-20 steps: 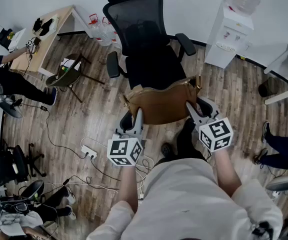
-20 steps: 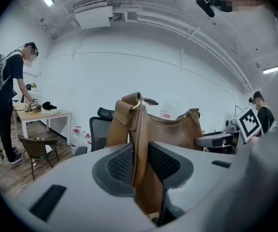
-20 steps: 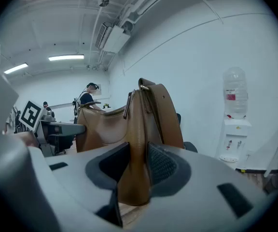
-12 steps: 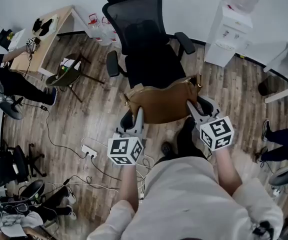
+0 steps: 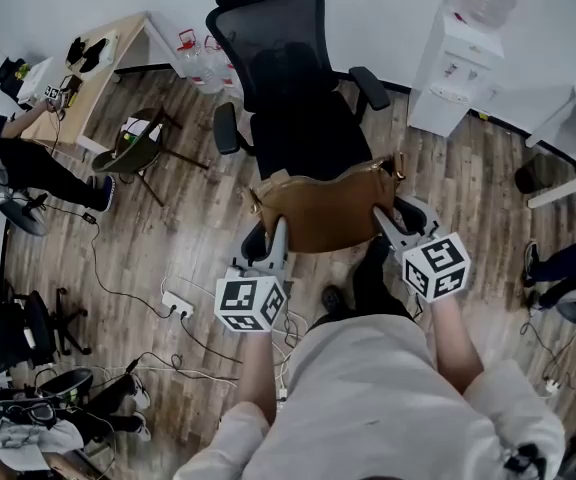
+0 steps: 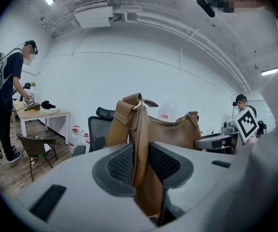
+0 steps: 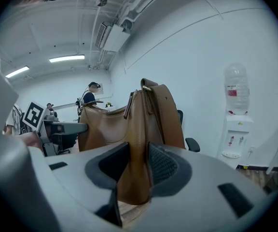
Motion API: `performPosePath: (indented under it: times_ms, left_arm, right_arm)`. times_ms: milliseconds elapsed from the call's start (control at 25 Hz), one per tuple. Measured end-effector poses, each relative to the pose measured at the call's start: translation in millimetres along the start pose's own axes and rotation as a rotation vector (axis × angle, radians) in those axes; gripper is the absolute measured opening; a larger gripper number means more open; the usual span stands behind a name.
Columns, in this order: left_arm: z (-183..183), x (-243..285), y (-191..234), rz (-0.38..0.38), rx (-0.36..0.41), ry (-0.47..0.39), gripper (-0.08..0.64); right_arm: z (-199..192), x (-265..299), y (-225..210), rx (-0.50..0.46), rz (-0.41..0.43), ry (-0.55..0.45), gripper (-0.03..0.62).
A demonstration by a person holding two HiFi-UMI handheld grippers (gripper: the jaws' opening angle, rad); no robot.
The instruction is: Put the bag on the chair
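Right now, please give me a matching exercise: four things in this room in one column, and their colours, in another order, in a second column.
Things:
1. bag
2. chair
3. water dispenser
4. desk

Colours:
a. white
b. light wood
c. brown
d. black

Pairs: 1-c, 2-d, 3-a, 4-b.

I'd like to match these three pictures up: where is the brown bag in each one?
Head view: bag in the centre, just below the black office chair.
Left gripper view: bag in the centre, slightly right.
Right gripper view: bag in the centre.
Shared landmark: the black office chair, behind the bag.
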State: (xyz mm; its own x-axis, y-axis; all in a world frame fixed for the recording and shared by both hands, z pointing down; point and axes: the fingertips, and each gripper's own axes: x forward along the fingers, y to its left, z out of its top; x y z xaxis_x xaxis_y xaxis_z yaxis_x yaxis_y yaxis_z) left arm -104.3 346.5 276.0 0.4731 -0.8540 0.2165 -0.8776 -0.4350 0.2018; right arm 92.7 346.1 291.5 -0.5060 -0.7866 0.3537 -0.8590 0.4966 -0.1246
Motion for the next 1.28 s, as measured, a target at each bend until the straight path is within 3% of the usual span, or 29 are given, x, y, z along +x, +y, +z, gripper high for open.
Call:
performPosePath:
  times_ms: [520, 1280]
  left_arm:
    - [1, -5, 7, -0.008, -0.01, 0.016, 0.095]
    - [20, 50, 33, 0.039, -0.016, 0.025, 0.097]
  right_arm:
    - [4, 3, 8, -0.02, -0.018, 0.017, 0.144]
    - [31, 62, -30, -0.027, 0.034, 0.032, 0.144]
